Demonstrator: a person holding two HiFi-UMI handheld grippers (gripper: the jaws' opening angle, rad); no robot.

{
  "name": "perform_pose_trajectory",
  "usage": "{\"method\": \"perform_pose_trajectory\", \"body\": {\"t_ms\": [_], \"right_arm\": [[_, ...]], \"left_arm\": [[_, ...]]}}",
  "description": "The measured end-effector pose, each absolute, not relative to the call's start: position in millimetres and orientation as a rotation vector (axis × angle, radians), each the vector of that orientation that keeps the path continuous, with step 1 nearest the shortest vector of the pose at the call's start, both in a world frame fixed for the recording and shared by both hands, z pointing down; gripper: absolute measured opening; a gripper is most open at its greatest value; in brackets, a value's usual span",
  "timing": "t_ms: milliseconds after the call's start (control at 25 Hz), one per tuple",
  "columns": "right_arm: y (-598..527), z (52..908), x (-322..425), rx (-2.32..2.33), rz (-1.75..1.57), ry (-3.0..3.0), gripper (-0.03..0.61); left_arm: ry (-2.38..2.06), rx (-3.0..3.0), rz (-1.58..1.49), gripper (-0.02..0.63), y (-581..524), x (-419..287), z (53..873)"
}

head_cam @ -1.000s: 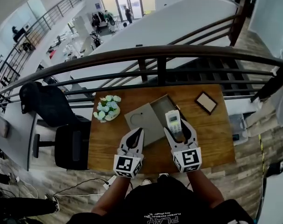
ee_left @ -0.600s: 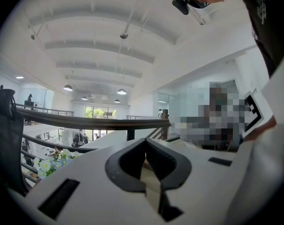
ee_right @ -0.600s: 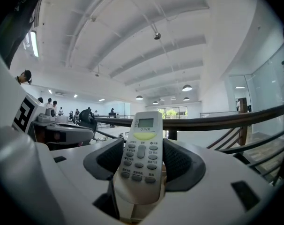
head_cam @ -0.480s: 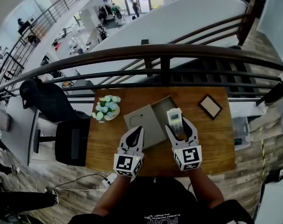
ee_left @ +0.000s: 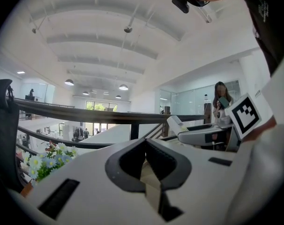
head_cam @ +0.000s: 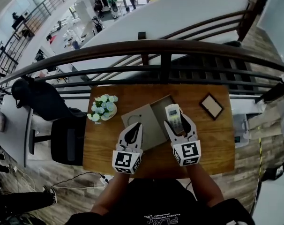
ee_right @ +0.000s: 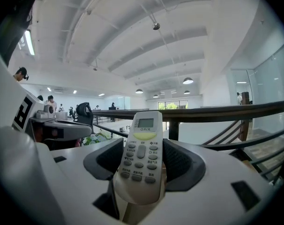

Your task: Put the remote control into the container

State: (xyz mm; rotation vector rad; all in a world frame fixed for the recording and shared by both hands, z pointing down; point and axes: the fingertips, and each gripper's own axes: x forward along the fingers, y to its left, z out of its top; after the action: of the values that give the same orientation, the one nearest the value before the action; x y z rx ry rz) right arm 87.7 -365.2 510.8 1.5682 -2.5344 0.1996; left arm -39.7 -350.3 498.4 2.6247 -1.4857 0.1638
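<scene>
Barely drifted, my right gripper (head_cam: 178,125) clamps the remote control (head_cam: 172,114) over the container (head_cam: 141,119); left gripper (head_cam: 138,127) closed, empty; release remains

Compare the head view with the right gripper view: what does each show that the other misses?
Only the head view: the grey container on the wooden table, and the picture frame. Only the right gripper view: the buttons and screen of the remote control, with the jaws pressing both its sides. Both: the remote control in the right hand-held gripper, the left hand-held gripper, the railing.
</scene>
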Motion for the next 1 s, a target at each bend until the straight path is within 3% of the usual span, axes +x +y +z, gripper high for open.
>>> {"method": "perform_pose_trajectory", "body": {"t_ms": [1000], "right_arm": [[-432.6,626.0,80.1,1.412,0.386,-2.309,0.264]], "left_arm": [[-1.413,2.524,0.237,0.006,-399.8,-39.0,563.1]]}}
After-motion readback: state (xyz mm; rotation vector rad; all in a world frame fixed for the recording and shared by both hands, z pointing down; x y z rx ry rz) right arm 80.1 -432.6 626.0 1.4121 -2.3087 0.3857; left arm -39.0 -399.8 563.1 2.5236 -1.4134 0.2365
